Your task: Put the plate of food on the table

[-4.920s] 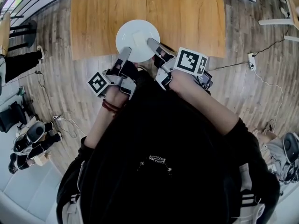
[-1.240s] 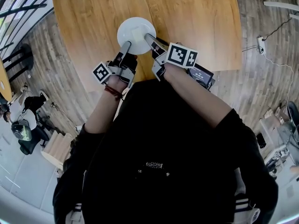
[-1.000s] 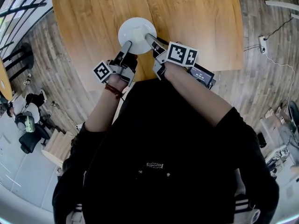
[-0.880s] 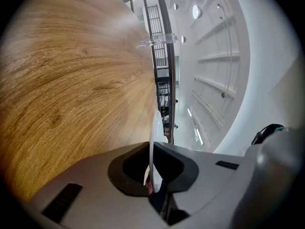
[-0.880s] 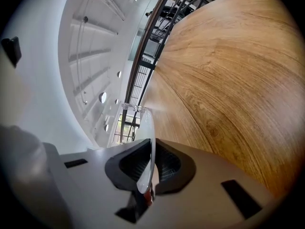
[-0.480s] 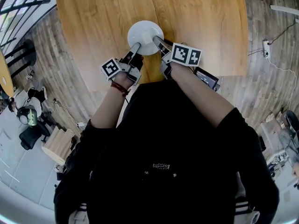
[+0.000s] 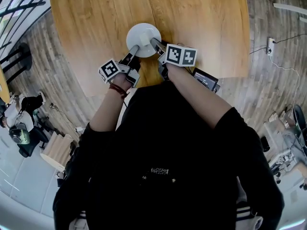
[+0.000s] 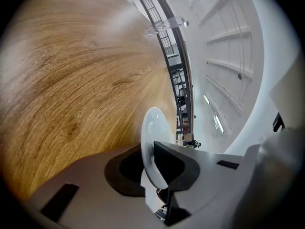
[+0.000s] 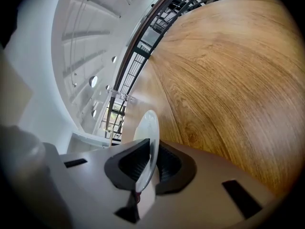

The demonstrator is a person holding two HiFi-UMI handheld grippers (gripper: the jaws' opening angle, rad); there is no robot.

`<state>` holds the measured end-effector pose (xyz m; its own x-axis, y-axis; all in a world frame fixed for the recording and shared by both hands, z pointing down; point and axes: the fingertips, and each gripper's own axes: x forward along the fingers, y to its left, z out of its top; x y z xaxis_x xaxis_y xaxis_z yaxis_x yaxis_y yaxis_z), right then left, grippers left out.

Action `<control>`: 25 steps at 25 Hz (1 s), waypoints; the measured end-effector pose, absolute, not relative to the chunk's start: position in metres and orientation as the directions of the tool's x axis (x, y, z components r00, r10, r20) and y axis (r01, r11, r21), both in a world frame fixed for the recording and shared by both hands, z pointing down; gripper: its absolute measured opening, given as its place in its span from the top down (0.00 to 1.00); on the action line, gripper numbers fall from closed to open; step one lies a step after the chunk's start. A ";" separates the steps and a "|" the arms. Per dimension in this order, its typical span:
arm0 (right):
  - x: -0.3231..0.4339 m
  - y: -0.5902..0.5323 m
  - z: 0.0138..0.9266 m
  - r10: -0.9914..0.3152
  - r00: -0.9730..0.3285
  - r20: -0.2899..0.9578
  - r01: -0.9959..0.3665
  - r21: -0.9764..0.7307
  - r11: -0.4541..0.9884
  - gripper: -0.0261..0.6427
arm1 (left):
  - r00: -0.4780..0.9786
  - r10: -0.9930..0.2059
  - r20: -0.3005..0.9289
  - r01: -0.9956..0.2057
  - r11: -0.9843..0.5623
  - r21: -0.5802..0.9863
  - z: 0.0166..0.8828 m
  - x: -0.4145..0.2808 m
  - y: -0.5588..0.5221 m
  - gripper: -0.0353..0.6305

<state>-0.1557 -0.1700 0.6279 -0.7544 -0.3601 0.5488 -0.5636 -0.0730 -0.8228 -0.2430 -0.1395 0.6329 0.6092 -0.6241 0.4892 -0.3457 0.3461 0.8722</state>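
A white plate (image 7: 144, 36) sits over the wooden counter (image 7: 201, 18), close to the counter's near edge and just in front of the person. No view shows whether its base touches the wood or hangs just above it. Its top looks plain white from above, and anything on it is too faint to make out.

The left hand-held gripper (image 7: 134, 49) reaches the plate's near left rim. In the left gripper view the plate (image 8: 153, 128) stands edge-on with its rim between the two dark pads; the jaws are opening, though the pads look to be against the rim on both sides. The counter (image 8: 71, 94) spreads beyond it.

The right hand-held gripper (image 7: 155, 44) meets the near right rim. In the right gripper view the plate's (image 9: 145, 123) thin edge is clenched between the ribbed pads, with the counter (image 9: 228, 80) to the right.

The two grippers converge on the plate from the person's side. A red band (image 7: 115, 88) circles the left wrist. A wood plank floor (image 7: 268, 95) surrounds the counter.
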 end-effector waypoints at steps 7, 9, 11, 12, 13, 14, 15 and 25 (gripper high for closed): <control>-0.157 -0.166 0.635 -0.347 -0.747 0.567 -0.591 -0.806 -0.045 0.90 | 0.605 -0.588 0.537 -0.416 0.342 0.843 0.640 -0.242 -0.137 0.85; -0.155 -0.166 0.636 -0.344 -0.741 0.576 -0.600 -0.799 -0.045 0.89 | 0.607 -0.575 0.548 -0.438 0.333 0.835 0.641 -0.240 -0.136 0.84; -0.155 -0.166 0.636 -0.343 -0.739 0.580 -0.604 -0.796 -0.044 0.89 | 0.607 -0.564 0.560 -0.463 0.322 0.826 0.641 -0.240 -0.136 0.84; -0.155 -0.166 0.637 -0.342 -0.739 0.581 -0.606 -0.795 -0.041 0.89 | 0.607 -0.559 0.565 -0.472 0.318 0.822 0.641 -0.240 -0.137 0.84; -0.154 -0.166 0.637 -0.341 -0.738 0.582 -0.608 -0.793 -0.037 0.89 | 0.606 -0.554 0.570 -0.480 0.316 0.818 0.641 -0.239 -0.137 0.83; -0.154 -0.166 0.637 -0.341 -0.737 0.583 -0.611 -0.791 -0.034 0.89 | 0.606 -0.550 0.575 -0.487 0.315 0.815 0.641 -0.239 -0.136 0.83; -0.154 -0.166 0.638 -0.340 -0.737 0.584 -0.613 -0.790 -0.030 0.89 | 0.605 -0.546 0.580 -0.492 0.316 0.811 0.641 -0.239 -0.136 0.82; -0.156 -0.165 0.646 -0.320 -0.733 0.600 -0.633 -0.774 -0.002 0.88 | 0.578 -0.452 0.680 -0.644 0.259 0.720 0.650 -0.238 -0.130 0.74</control>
<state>-0.1562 -0.1653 0.6460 -0.7335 -0.3197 0.5999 -0.6326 -0.0018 -0.7745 -0.2377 -0.1300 0.6498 0.5781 -0.4516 0.6796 -0.6437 0.2593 0.7200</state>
